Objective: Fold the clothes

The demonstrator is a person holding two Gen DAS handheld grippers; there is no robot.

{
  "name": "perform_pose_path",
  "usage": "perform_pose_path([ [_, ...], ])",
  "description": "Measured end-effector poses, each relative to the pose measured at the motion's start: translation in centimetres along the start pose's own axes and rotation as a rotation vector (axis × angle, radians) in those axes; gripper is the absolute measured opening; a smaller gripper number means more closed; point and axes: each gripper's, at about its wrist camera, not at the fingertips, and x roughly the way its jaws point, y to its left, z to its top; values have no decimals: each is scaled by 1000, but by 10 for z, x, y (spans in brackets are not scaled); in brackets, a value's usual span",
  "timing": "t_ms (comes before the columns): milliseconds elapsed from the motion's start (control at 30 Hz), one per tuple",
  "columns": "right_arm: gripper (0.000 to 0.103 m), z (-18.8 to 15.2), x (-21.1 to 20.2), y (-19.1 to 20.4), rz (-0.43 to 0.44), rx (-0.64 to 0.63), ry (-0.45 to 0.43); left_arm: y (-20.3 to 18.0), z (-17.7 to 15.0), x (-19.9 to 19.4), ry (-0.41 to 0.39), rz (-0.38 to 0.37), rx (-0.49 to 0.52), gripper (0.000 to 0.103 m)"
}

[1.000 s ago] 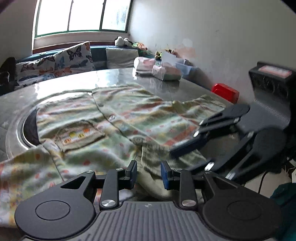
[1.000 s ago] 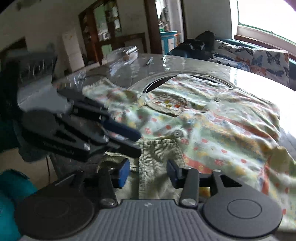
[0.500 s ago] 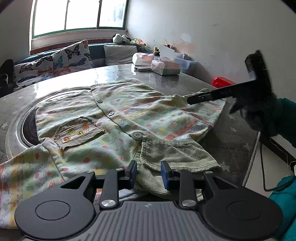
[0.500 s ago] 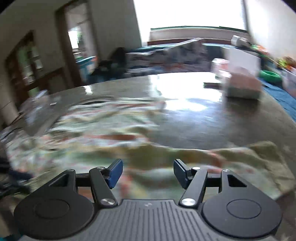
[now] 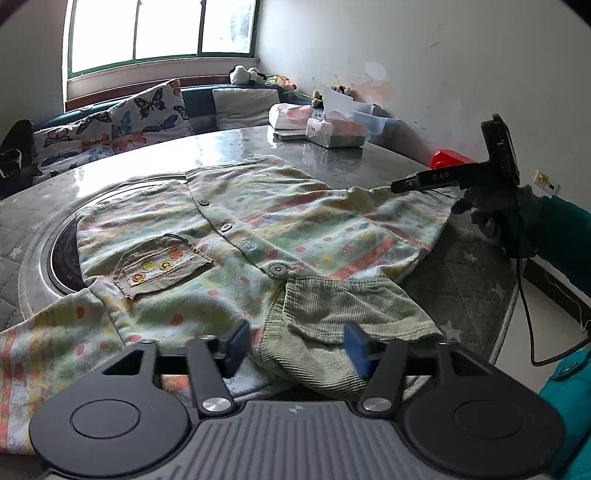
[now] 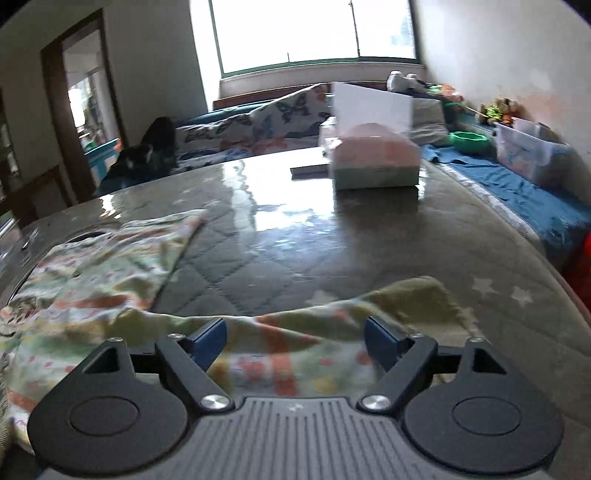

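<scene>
Soft pastel cotton, printed in stripes and dots of green, orange and pink, makes up the child's shirt [image 5: 258, 236] spread flat, front up, over the near half of the round tabletop [image 5: 229, 147], its lower part lying over a dark circular inset. A ribbed, olive corduroy collar [image 5: 343, 314] lies folded at the near edge, and a matching corduroy pocket [image 5: 162, 262] carries small coloured badges beside the row of round buttons.

The left tongs [image 5: 295, 343] hover low over the collar at the near edge, blue pads spread apart with nothing between them. The left view alone shows the right tongs [image 5: 397, 186] from the side: a dark-gloved hand [image 5: 495, 214] in a teal sleeve holds them level at the tabletop's right edge, tips touching the sleeve [image 5: 399, 206] of the shirt. Whether they pinch cloth cannot be told there.

The right view answers it: the right tongs [image 6: 295, 339] stand wide, released, straddling a rumpled fold of the sleeve [image 6: 369, 310] that lies on grey quilted padding with pale stars. Only this view shows a doorway [image 6: 85, 110] on the left. A tissue box [image 6: 373, 162] sits toward the glossy far edge, butterfly-print cushions [image 5: 144, 118] and a window [image 5: 159, 29] behind.
</scene>
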Motion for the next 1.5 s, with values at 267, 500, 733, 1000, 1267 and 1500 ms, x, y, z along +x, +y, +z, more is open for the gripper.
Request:
perform_pose_path([
  [267,94,-9,-18,-22,-35,56,-25,-3,8,-5,-33,31,-8,102],
  [500,95,-13,-35,-39,-114,112,-85,-3,16,-2,-37,51,-35,103],
  [733,88,-19,-35,-58,-203,155,-58,-4,25,1,-54,64,-54,103],
  [1000,75,-25,-38,-51,-225,133,-56,-7,34,7,-59,80,-74,103],
  [1267,44,-23,-39,-53,-235,173,-68,-11,41,13,-59,97,-90,103],
  [1500,16,-22,-47,-55,-213,226,-105,-12,44,17,-51,111,-102,103],
])
